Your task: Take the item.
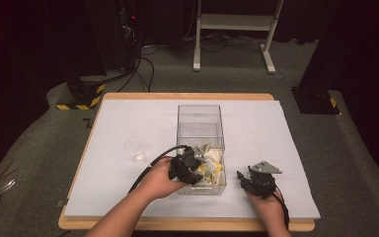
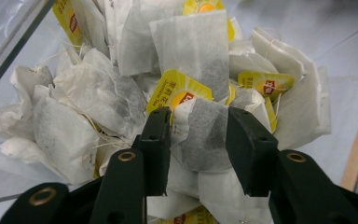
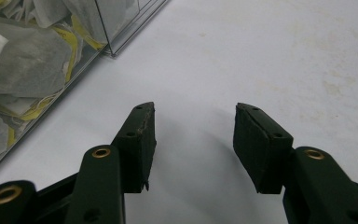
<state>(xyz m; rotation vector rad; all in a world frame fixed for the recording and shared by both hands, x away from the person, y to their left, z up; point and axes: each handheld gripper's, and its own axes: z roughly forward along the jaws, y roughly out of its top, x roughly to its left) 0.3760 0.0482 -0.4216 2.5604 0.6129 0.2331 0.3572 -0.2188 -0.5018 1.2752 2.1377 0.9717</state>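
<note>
So the left gripper (image 2: pixel 198 135) is down inside the clear plastic box (image 1: pixel 201 129) and its jaws sit on either side of one tea bag (image 2: pixel 204 135). No earlier shot to compare with. In the left gripper view both pads look right up against the bag's edges, and the paper bulges a bit between them, so it reads as a grip on that bag with the jaws roughly a third open.

The bag itself is a white, slightly translucent paper pouch with a grey-brown shadow of tea showing through, folded and creased, standing roughly upright. At about 11 o'clock from it, touching, is a yellow paper tag (image 2: pixel 177 91) with a red logo. It sits on top of the pile of tea bags (image 2: pixel 93 107), all the same crumpled white pouches with thin strings and yellow tags mixed in.

In the high view the box stands near the middle of the white table cover (image 1: pixel 276 143), and the pile fills its near end, at 6 o'clock. A small clear cup (image 1: pixel 135 148) stands at 9 o'clock from the box, well apart.

The right gripper (image 3: pixel 193 140) rests on the cover at 3 o'clock from the box, jaws partly open, nothing between them.
</note>
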